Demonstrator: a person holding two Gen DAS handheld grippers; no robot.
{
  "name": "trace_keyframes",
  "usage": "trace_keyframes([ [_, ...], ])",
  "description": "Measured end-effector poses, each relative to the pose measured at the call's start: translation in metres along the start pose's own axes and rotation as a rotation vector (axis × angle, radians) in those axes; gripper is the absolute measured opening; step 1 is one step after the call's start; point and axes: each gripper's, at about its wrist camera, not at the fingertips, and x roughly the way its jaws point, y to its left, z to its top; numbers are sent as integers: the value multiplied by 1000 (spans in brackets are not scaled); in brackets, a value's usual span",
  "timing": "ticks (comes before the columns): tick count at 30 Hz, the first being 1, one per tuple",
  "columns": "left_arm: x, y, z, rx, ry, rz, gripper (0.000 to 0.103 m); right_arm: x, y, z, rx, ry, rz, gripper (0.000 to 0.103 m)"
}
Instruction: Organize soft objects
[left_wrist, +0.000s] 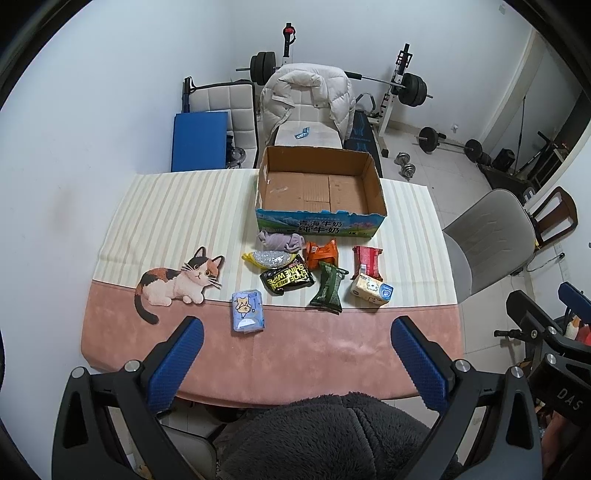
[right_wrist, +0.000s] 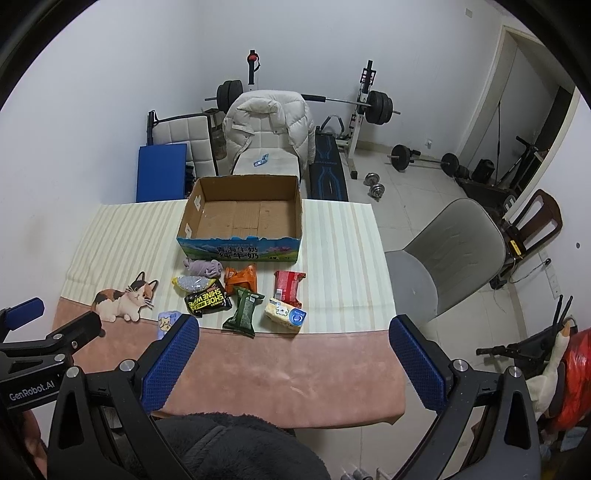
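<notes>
An open cardboard box (left_wrist: 320, 188) (right_wrist: 243, 218) stands empty at the table's far side. In front of it lie several soft items: a purple cloth (left_wrist: 281, 240), a yellow-silver pouch (left_wrist: 269, 258), a black shoe-wipe pack (left_wrist: 290, 279), an orange pack (left_wrist: 321, 252), a green pack (left_wrist: 328, 288), a red pack (left_wrist: 366, 261), a cream tissue pack (left_wrist: 371, 291) and a blue tissue pack (left_wrist: 248, 311). My left gripper (left_wrist: 295, 325) is open and empty above the table's near edge. My right gripper (right_wrist: 293, 328) is open and empty, level with it.
The table wears a striped and pink cloth (left_wrist: 177, 221) with a cat print (left_wrist: 177, 284). A grey chair (right_wrist: 447, 266) stands to the right. A chair with a white jacket (left_wrist: 306, 99) and weight equipment (left_wrist: 410, 88) stand behind. My dark fleece sleeve (left_wrist: 332, 435) fills the bottom.
</notes>
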Motion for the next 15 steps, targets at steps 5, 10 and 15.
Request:
trace_keyframes([
  [5,-4,1,2,0,-10,3,103,-4,0,-2,2,-13,-2,103],
  [10,-9,4,3,3,-21,3,103,-4,0,-3,1,-15,0,103],
  [15,-12,4,4,3,-24,4,103,-7,2,-2,3,-23,-3,103],
])
